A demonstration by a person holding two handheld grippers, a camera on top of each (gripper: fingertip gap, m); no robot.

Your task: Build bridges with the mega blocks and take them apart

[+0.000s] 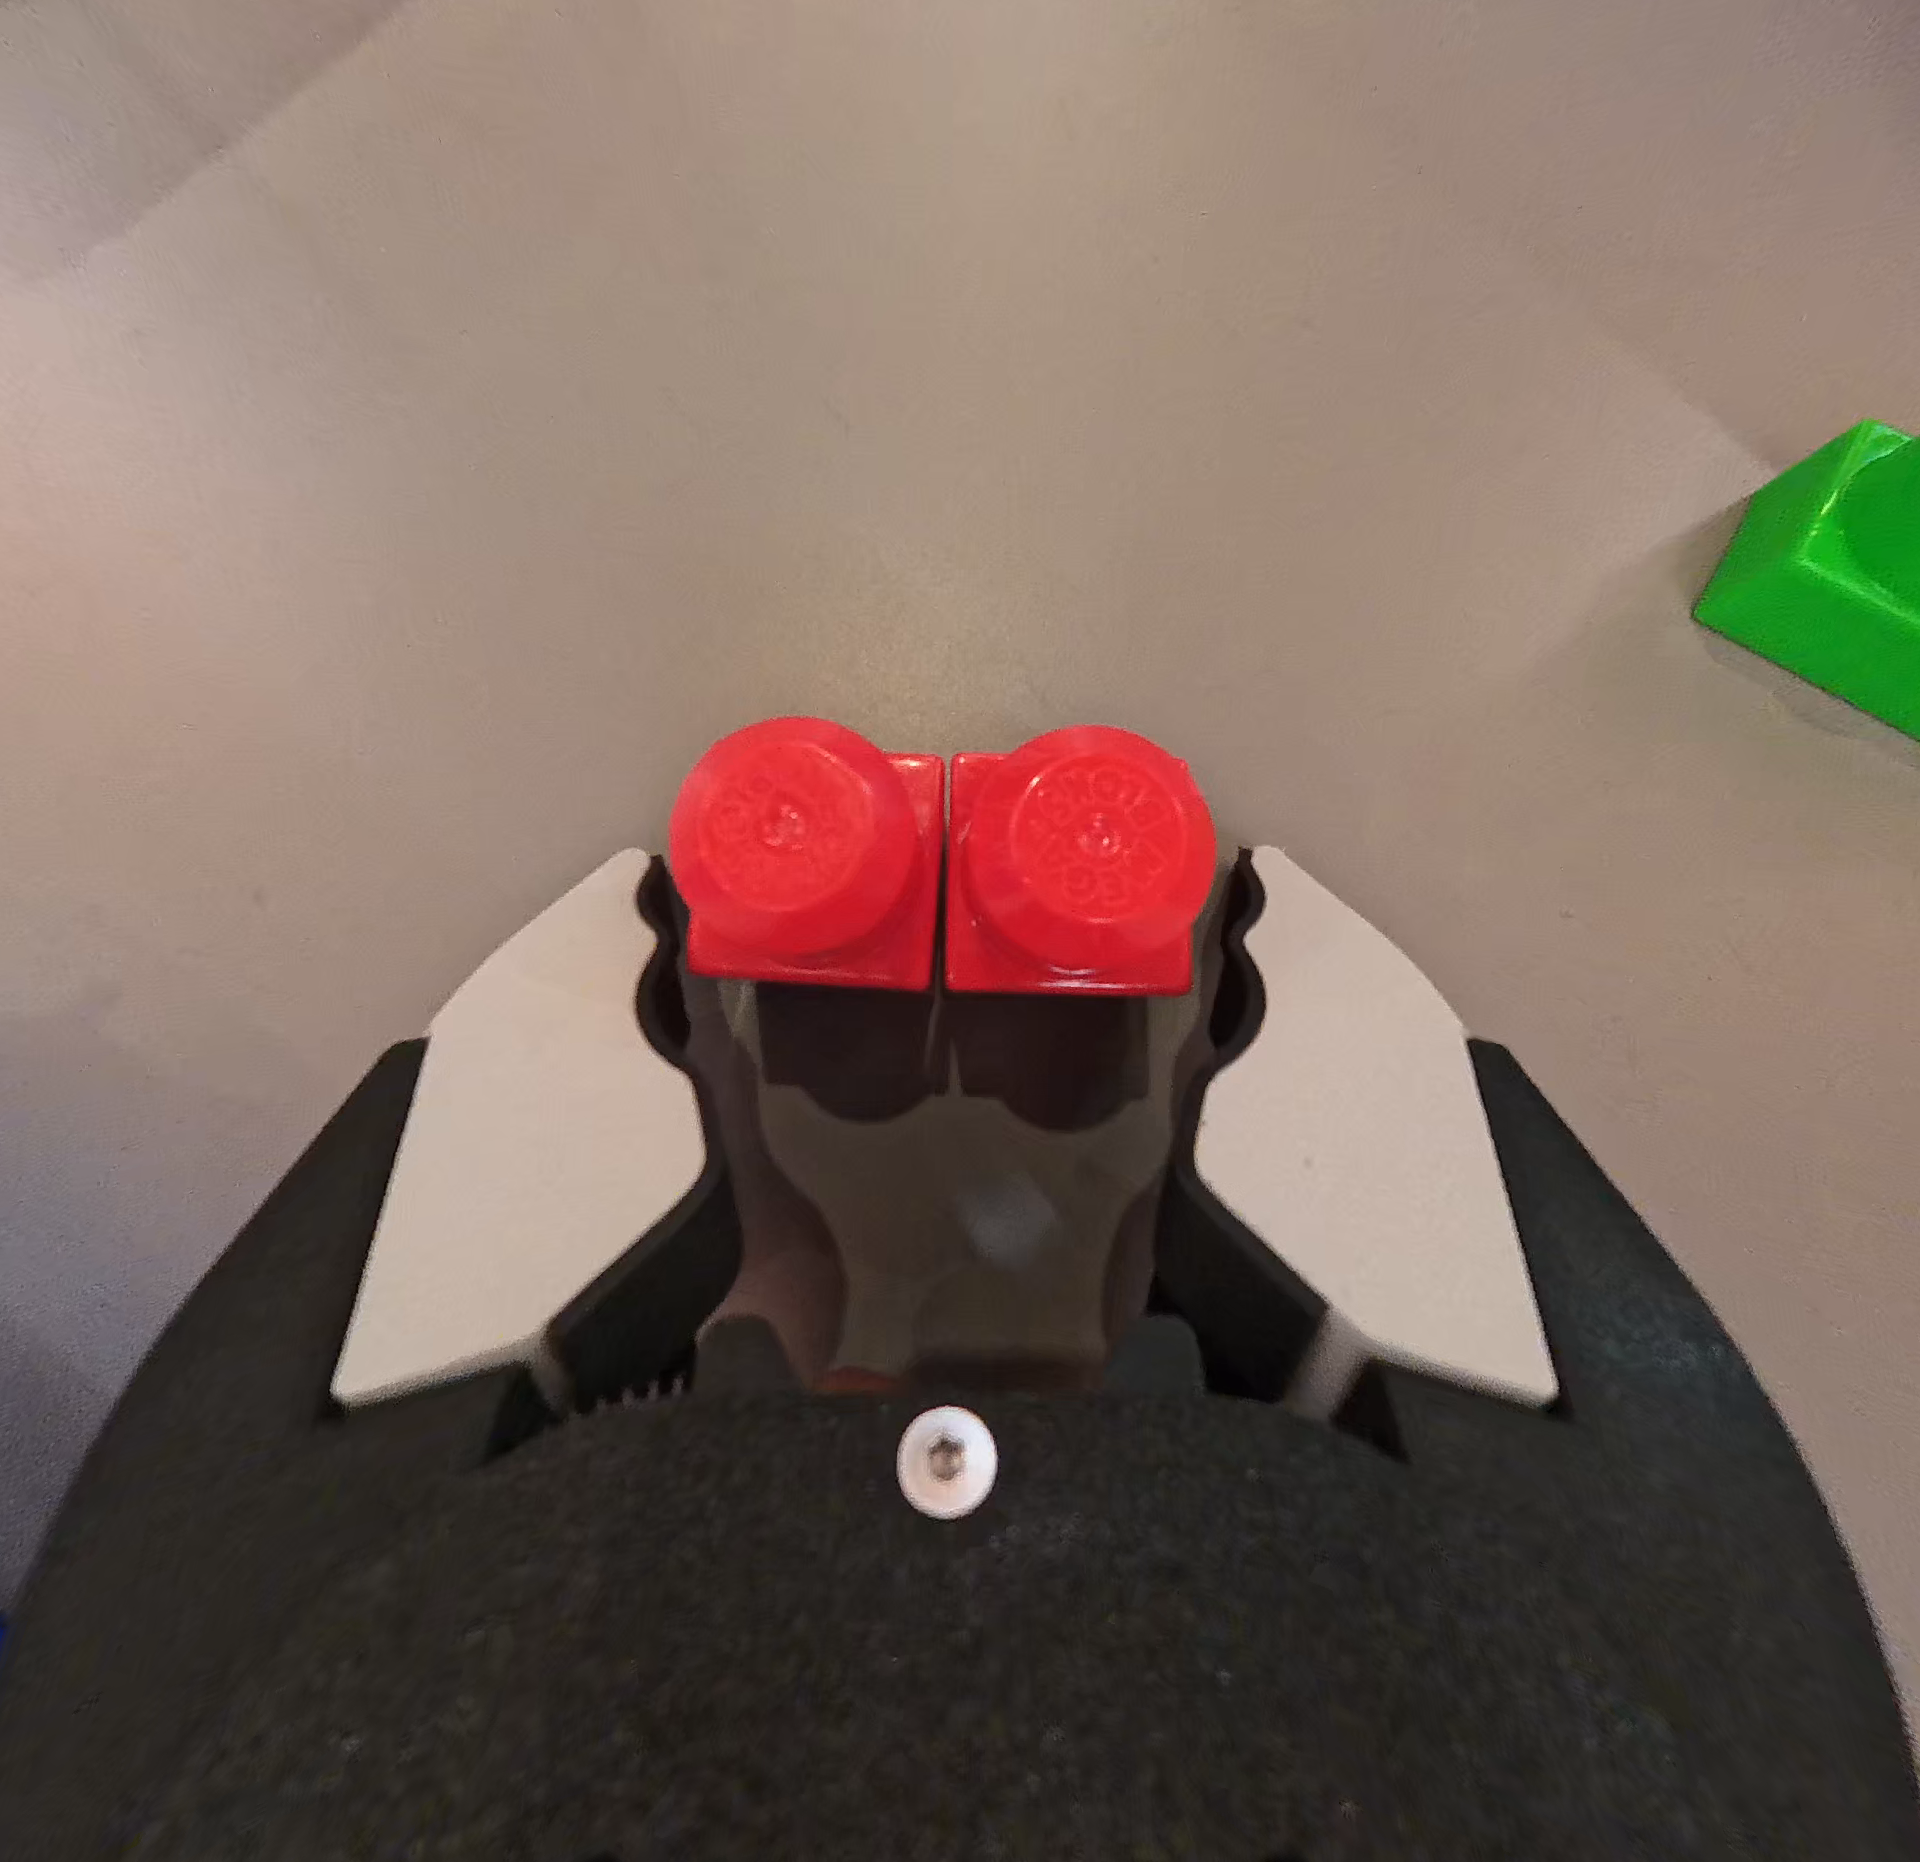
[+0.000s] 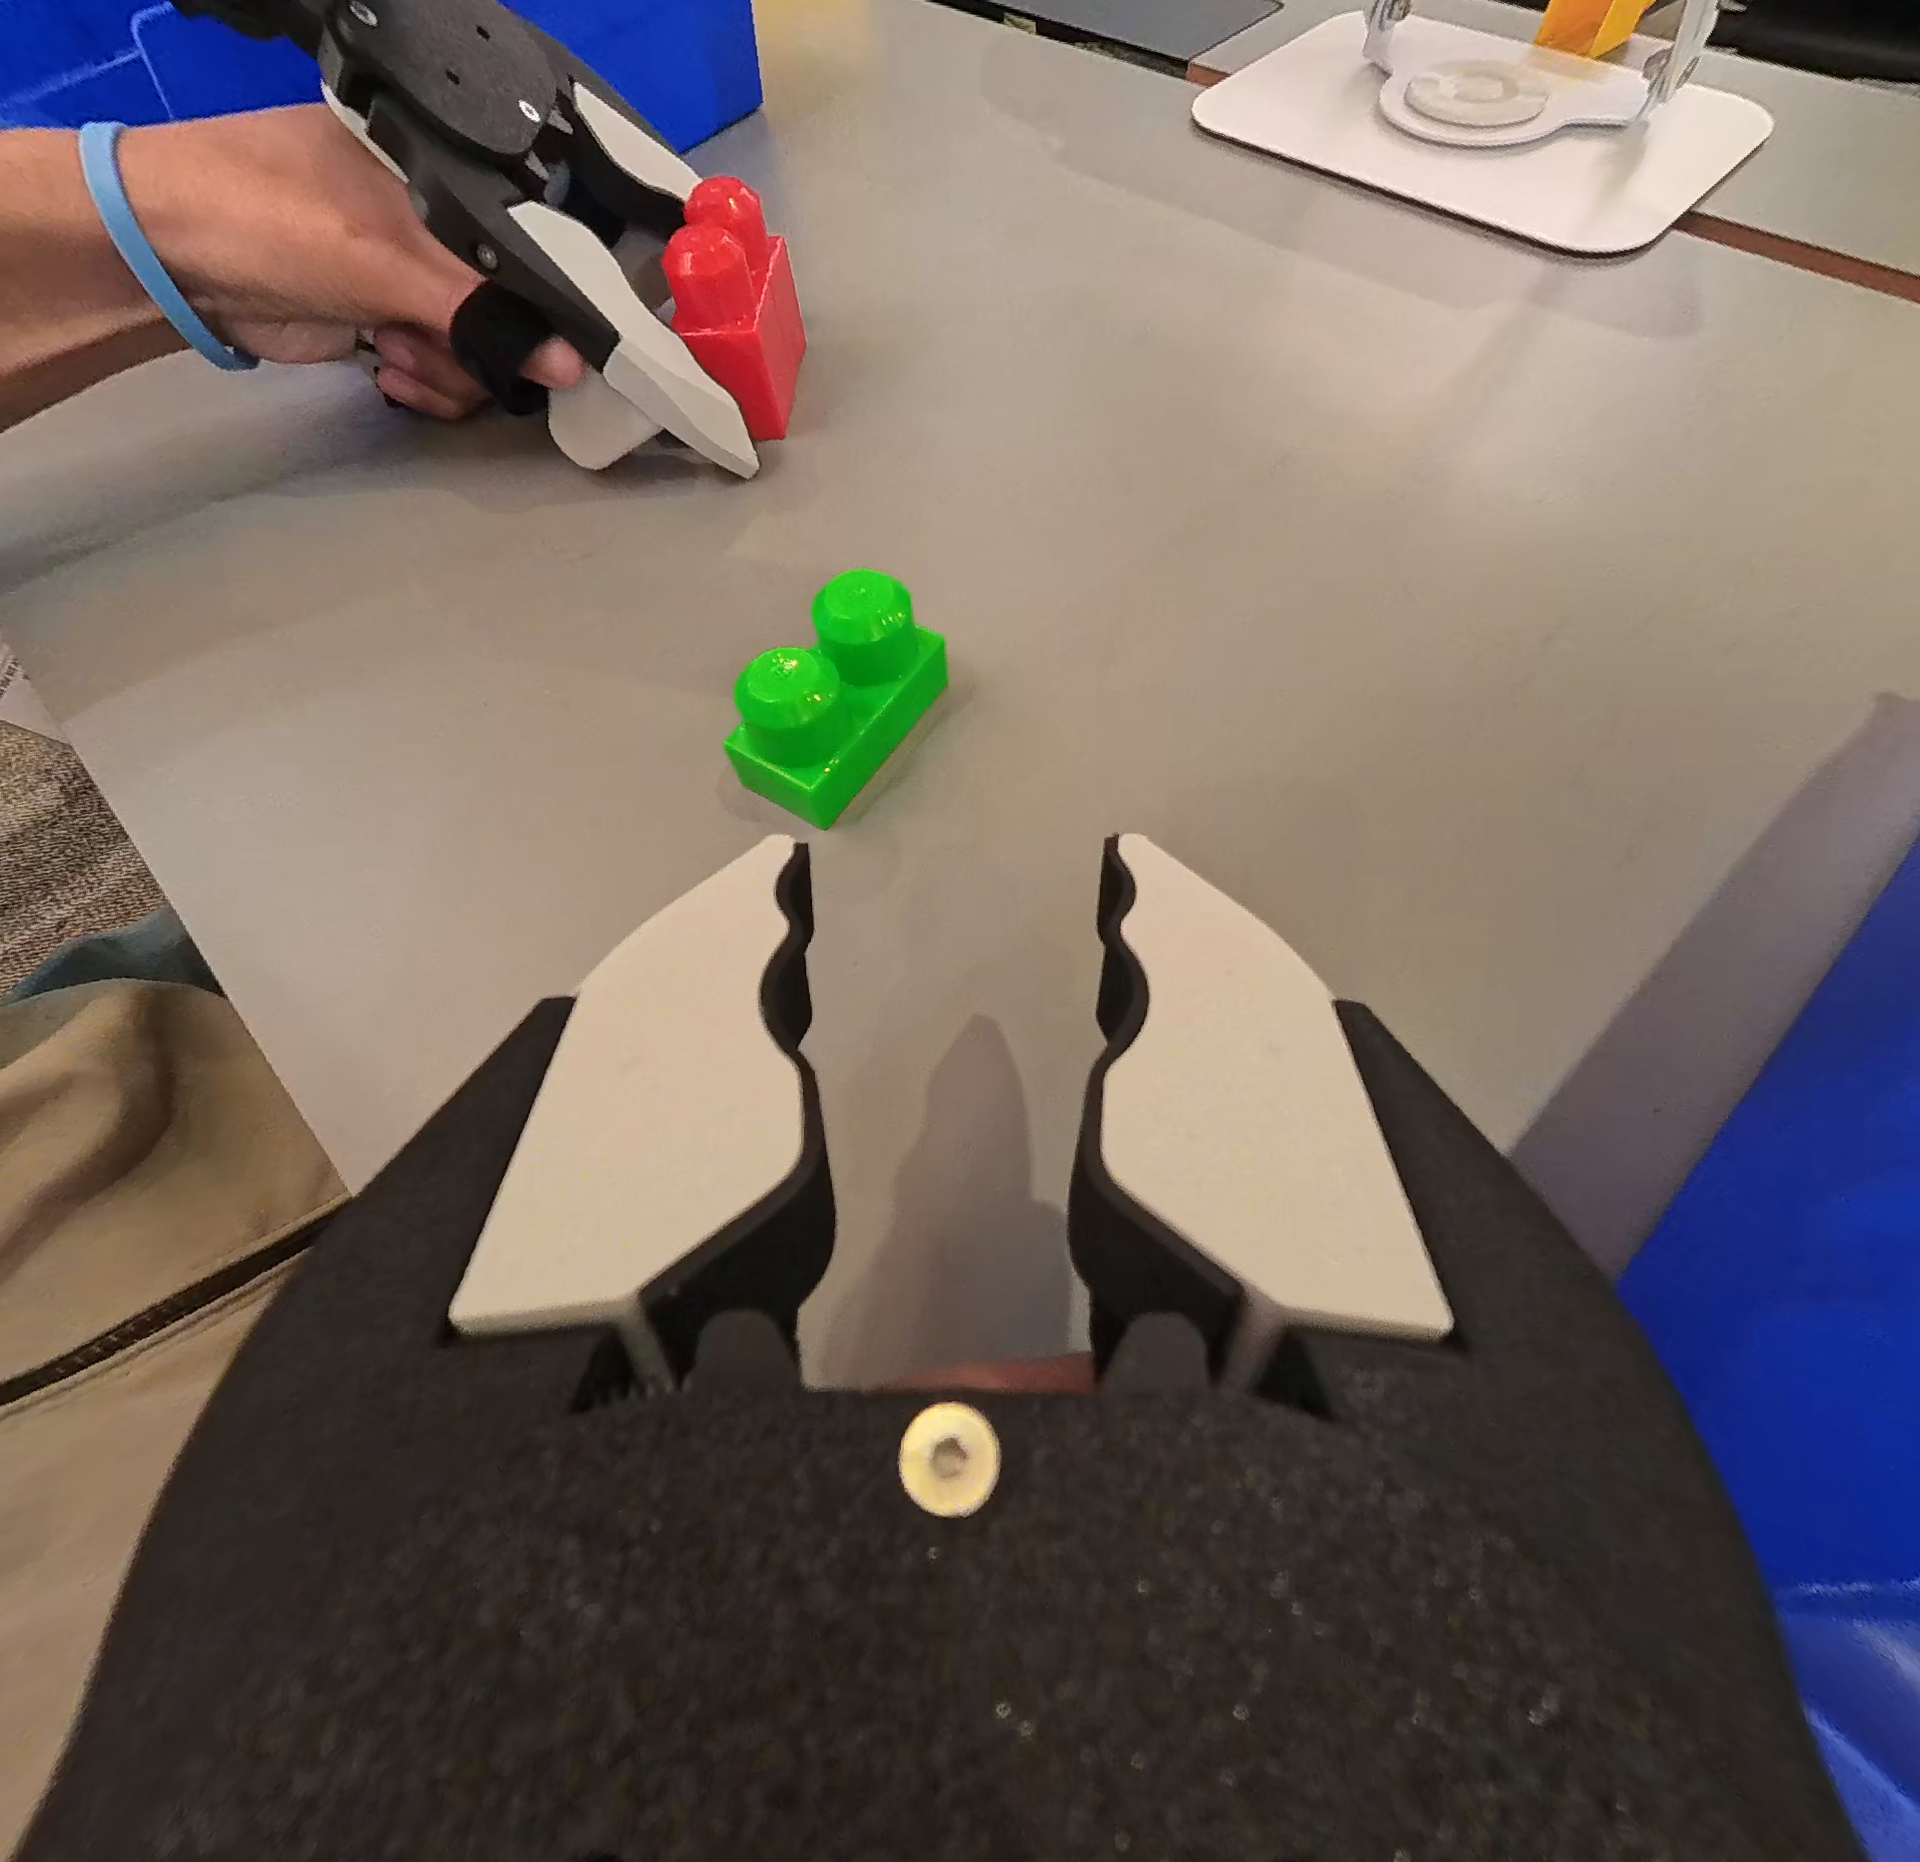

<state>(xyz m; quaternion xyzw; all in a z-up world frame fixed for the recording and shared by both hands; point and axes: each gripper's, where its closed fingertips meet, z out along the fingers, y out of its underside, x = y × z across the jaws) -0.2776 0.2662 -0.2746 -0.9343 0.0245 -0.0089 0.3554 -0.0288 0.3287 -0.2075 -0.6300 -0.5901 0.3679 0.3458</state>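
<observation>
**Red blocks down, green block waits**

The left tongs (image 1: pixel 940 877) stand open around two red blocks (image 1: pixel 940 867) on the counter (image 2: pixel 1247 462). The right tongs (image 2: pixel 954 856) are open and empty (green block (image 2: pixel 836 700) just ahead). Slide forward slowly, then squeeze its flat sides.

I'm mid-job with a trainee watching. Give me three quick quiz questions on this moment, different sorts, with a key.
1. True or false: the right tool is shut on the green block.
2. Multiple choice: the red block sits A) between the left tool's fingers, B) on top of the green block, C) in the blue bin.
3. Fill in: the green block has ___ studs on top.

Key:
1. False; the tool is open and short of the block, which rests alone on the grey table.
2. A.
3. Two.
</observation>
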